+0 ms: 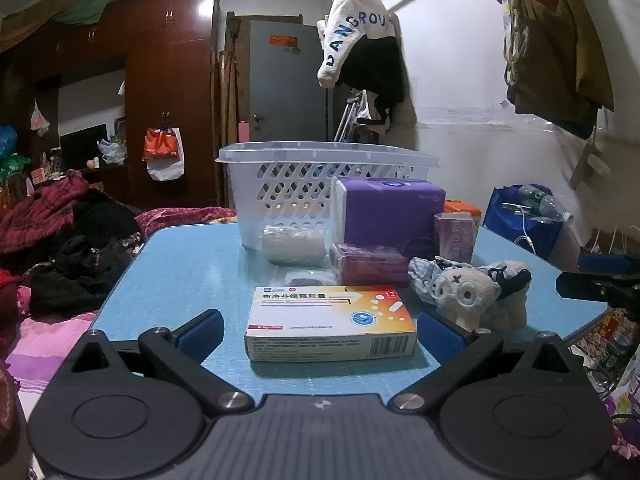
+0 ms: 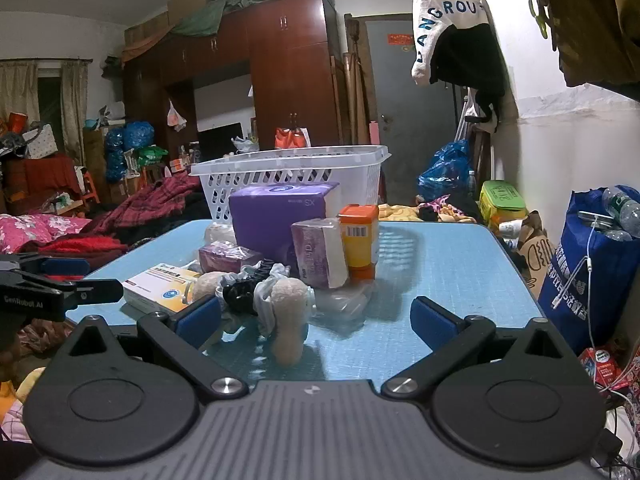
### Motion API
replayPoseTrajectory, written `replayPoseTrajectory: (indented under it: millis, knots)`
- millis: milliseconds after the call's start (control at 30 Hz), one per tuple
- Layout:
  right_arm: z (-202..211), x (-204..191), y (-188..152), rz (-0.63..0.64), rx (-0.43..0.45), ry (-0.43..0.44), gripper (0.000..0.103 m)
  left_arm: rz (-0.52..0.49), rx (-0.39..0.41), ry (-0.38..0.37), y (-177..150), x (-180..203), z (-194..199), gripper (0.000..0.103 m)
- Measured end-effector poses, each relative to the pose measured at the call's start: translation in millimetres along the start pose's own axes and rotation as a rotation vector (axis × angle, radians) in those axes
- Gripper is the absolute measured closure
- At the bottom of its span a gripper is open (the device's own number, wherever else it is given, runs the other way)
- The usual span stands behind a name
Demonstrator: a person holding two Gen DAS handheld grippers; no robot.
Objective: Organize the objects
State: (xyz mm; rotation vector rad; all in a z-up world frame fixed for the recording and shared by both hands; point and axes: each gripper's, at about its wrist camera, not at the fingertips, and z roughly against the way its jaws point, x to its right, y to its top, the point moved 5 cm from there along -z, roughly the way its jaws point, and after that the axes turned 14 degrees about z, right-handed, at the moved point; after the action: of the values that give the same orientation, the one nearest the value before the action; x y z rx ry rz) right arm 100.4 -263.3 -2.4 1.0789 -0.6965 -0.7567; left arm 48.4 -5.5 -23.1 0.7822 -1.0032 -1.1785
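A white and orange medicine box [image 1: 331,322] lies flat on the blue table [image 1: 180,272], between the open fingers of my left gripper [image 1: 320,334], untouched. A plush sheep toy [image 1: 478,290] lies to its right. My right gripper [image 2: 316,320] is open, with the plush toy [image 2: 288,312] between its fingers near the left pad. Behind stand a purple box [image 2: 276,214], an orange bottle [image 2: 359,236], a small purple packet [image 2: 318,254] and a white lattice basket [image 2: 296,176]. The basket [image 1: 320,184] also shows in the left wrist view.
A bandage roll [image 1: 294,244] and a flat purple packet [image 1: 370,264] lie before the basket. A clear plastic bag [image 2: 340,304] lies by the toy. A blue bag with bottles [image 2: 596,256] stands right of the table. Bedding and clothes [image 1: 60,256] lie left.
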Motion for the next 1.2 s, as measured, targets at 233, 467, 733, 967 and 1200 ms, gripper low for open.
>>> replayPoseTrajectory:
  millis: [233, 467, 733, 967, 1200]
  knots:
    - [0.6, 0.0, 0.1, 0.007, 0.004, 0.0, 0.0, -0.002, 0.0, -0.001, -0.6, 0.6, 0.7, 0.0]
    - [-0.1, 3.2, -0.1, -0.004, 0.002, -0.004, 0.0, -0.011, -0.003, -0.007, -1.3, 1.8, 1.0, 0.0]
    - [0.1, 3.3, -0.1, -0.006, 0.002, -0.004, 0.0, -0.005, -0.005, -0.006, -1.1, 0.9, 0.7, 0.0]
    - [0.1, 3.6, -0.2, -0.007, 0.002, -0.003, 0.0, -0.009, -0.006, -0.009, -1.7, 1.1, 0.5, 0.0]
    - [0.2, 3.9, -0.3, -0.007, 0.002, -0.003, 0.0, -0.006, -0.007, -0.01, -1.5, 1.9, -0.4, 0.0]
